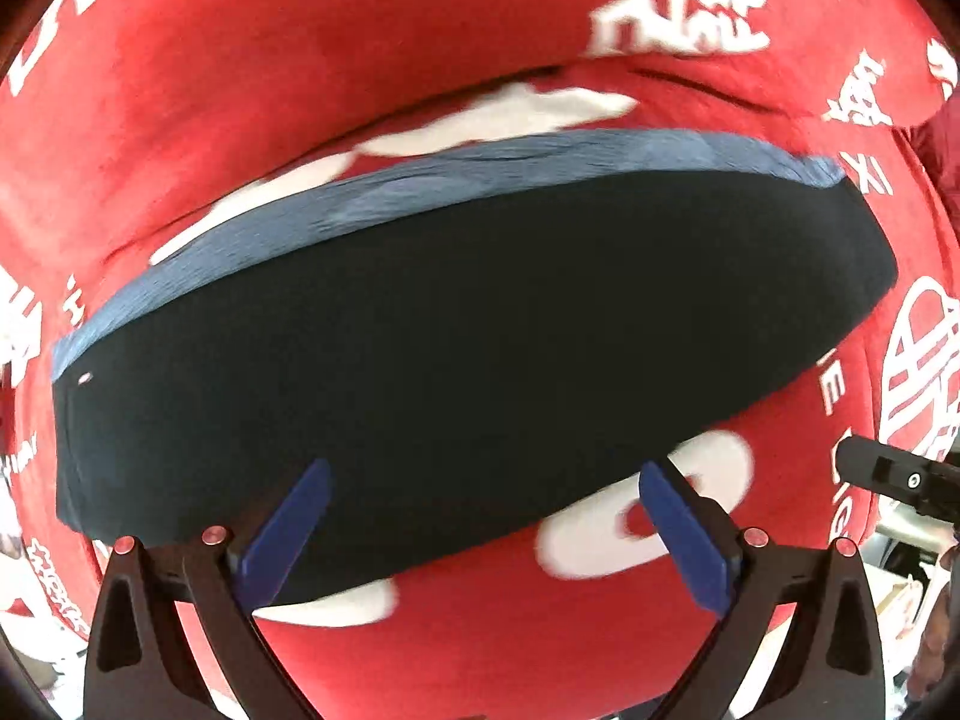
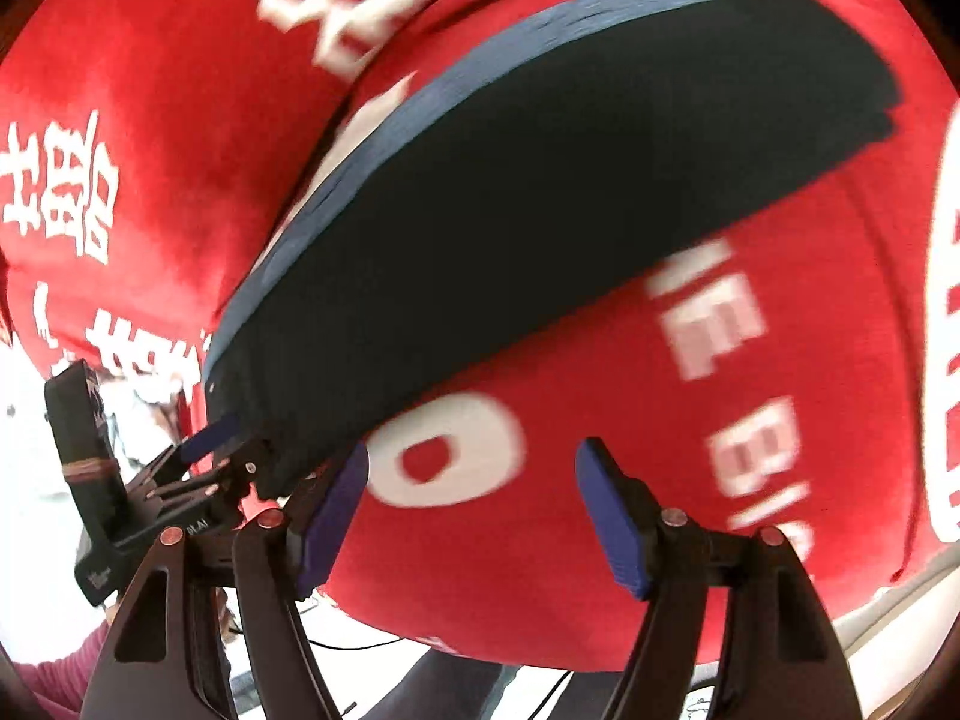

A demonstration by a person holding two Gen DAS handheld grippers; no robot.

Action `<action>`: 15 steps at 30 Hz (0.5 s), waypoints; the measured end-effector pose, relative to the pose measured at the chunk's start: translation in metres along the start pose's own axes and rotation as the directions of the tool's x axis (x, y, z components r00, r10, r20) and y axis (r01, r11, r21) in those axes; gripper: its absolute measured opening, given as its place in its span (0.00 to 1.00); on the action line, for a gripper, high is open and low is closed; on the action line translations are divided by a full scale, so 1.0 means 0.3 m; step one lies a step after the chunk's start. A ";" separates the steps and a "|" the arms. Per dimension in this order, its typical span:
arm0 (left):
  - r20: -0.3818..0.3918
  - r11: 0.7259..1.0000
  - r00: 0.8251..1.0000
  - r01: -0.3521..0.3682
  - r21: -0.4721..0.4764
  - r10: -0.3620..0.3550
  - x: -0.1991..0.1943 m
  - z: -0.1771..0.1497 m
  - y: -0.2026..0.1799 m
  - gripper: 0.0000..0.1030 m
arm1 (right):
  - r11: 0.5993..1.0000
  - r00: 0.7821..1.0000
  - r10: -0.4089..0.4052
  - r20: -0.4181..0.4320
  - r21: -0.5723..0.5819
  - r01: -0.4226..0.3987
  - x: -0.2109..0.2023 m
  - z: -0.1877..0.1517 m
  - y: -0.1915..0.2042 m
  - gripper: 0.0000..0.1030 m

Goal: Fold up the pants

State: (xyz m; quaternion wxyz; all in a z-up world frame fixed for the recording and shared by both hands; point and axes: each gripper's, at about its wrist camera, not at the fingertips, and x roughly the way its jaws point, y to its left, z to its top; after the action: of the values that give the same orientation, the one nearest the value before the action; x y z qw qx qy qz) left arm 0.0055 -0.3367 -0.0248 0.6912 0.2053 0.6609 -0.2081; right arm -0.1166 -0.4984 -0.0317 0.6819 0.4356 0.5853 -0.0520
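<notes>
The pants (image 1: 456, 348) lie folded into a flat dark navy rectangle on the red cloth, with a lighter blue waistband (image 1: 456, 180) along the far edge. My left gripper (image 1: 480, 510) is open and empty, hovering over the near edge of the pants. In the right wrist view the pants (image 2: 540, 198) stretch from the lower left to the upper right. My right gripper (image 2: 474, 480) is open and empty, over the red cloth just beside the pants' near corner. The left gripper (image 2: 222, 450) also shows in the right wrist view at the left, by that corner.
A red cloth (image 1: 300, 48) with white lettering covers the table, with a crease behind the pants. The table's front edge (image 2: 540, 654) shows in the right wrist view, with floor and a cable below. The right gripper's body (image 1: 900, 480) shows at the right of the left wrist view.
</notes>
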 end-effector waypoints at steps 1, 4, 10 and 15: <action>-0.008 1.000 1.000 -0.005 0.013 0.005 0.005 0.011 -0.040 1.00 | 1.000 1.000 0.001 0.008 0.012 -0.001 -0.019 0.008 -0.031 0.73; -0.021 0.999 1.000 -0.014 0.043 0.015 0.013 0.032 -0.128 1.00 | 0.999 1.000 0.005 0.022 0.049 -0.006 -0.052 0.023 -0.112 0.73; -0.047 0.996 0.998 -0.042 0.084 0.046 0.013 0.042 -0.247 1.00 | 0.993 0.999 0.034 0.038 0.114 -0.038 -0.080 0.040 -0.242 0.73; -0.064 0.994 0.995 -0.071 0.081 0.076 0.024 0.069 -0.313 1.00 | 0.987 0.996 0.055 0.067 0.150 -0.065 -0.116 0.075 -0.338 0.73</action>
State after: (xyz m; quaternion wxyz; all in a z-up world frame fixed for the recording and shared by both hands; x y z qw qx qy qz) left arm -0.0295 -0.4262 -0.0318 0.6672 0.2633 0.6671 -0.2014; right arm -0.1693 -0.5907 -0.0579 0.6661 0.5019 0.5444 -0.0895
